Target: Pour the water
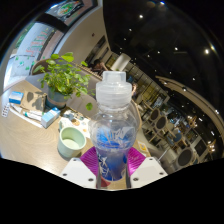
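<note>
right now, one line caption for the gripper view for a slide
Jaws grip a capped water bottle upright above the table, a green cup and potted plant beside it.

There is a single view, taken from a wide-angle camera riding on the hand-held tongs and looking forward along their two fingers, whose pink pads show at its lower edge. The lens sits very close to a clear water bottle with a white cap, which stands tall in the middle and blocks much of what lies ahead. The camera looks out slightly downward over a wooden tabletop, with a pale green cup near and a potted plant farther off. Beyond them the room curves away, strongly bent by the lens.
</note>
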The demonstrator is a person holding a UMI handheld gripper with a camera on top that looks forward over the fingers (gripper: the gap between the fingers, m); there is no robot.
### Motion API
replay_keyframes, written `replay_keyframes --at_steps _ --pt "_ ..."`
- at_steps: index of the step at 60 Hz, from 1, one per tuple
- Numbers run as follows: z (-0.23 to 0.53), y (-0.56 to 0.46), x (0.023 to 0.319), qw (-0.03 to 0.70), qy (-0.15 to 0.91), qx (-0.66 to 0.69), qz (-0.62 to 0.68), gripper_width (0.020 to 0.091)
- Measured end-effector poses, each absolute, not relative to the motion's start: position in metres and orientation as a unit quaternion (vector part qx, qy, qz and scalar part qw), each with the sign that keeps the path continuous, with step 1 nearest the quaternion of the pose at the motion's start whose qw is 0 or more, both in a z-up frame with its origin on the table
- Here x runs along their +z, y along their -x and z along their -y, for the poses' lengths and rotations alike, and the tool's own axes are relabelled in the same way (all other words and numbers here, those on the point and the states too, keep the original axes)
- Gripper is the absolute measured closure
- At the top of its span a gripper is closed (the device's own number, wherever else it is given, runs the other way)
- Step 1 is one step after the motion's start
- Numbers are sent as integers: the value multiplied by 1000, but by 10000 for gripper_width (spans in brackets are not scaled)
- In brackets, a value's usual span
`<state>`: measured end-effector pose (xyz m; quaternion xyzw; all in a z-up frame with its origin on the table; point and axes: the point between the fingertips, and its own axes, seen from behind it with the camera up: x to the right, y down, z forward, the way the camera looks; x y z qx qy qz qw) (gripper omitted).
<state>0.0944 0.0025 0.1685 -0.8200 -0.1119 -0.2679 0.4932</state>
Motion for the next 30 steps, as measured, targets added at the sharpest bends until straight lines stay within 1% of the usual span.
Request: replay_keyframes --at_steps 7,12,15,21,30 --pt "-28 -137 201 460 782 -384 176 771" --pt "-46 -157 219 418 735 -473 246 772" --pt "-58 -162 225 388 698 -523 299 775" --pt "-82 -161 228 332 617 -597 391 774" --pt "-103 -154 216 235 512 -664 491 776"
